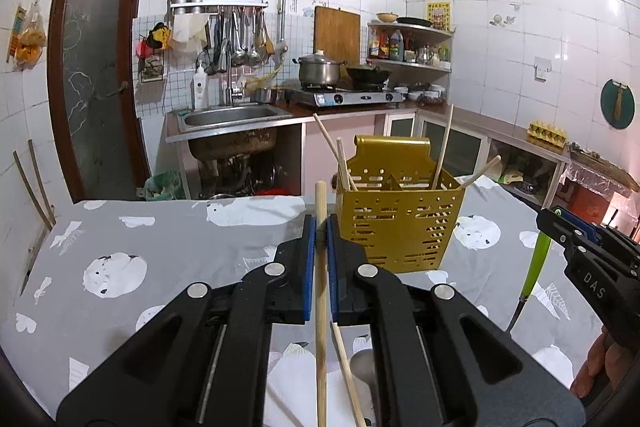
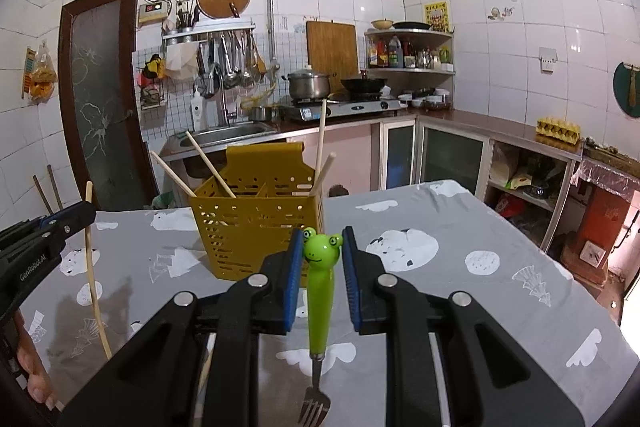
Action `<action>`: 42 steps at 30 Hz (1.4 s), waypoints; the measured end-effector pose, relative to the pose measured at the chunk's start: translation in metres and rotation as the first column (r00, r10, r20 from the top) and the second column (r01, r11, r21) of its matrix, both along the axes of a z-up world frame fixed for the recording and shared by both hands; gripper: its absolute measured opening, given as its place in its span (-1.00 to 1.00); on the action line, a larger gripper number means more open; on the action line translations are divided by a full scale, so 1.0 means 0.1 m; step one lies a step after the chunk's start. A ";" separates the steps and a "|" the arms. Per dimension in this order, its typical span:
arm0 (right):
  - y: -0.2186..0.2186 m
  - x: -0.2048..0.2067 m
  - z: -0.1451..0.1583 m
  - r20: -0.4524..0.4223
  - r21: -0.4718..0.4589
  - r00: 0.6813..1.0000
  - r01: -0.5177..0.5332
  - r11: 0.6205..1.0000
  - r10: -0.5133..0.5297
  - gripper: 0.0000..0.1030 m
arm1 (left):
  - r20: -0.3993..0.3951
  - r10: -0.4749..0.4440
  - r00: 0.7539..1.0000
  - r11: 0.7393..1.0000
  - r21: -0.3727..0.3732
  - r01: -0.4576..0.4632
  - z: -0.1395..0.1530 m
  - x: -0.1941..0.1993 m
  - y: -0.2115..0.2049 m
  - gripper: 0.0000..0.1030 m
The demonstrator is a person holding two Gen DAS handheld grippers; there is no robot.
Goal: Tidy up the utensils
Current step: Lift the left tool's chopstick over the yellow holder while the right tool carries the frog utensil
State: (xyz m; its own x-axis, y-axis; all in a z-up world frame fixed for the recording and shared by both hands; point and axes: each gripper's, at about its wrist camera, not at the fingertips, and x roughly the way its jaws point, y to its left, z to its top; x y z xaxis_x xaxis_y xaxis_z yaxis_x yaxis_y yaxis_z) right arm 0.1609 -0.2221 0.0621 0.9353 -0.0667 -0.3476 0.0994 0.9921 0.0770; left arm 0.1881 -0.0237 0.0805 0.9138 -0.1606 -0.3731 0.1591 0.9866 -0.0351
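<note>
above the table (image 1: 168, 235), left gripper (image 1: 320, 227) pinches a chopstick (image 1: 320, 327); right gripper (image 2: 322, 247) clamps the frog fork (image 2: 319, 291).

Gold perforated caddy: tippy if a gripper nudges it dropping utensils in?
Probably somewhat. The gold perforated metal caddy looks thin-walled and light, and it narrows toward its base. The wooden chopsticks lean outward above its rim, so pressing on them could lever it. It may also slide on the grey patterned tablecloth.
</note>
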 end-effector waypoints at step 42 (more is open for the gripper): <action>-0.12 0.62 1.31 0.188 0.024 0.976 -0.112 0.993 0.106 -0.61 | 0.279 -0.056 0.959 0.994 -0.077 0.080 1.36 0.59 -0.36 -0.91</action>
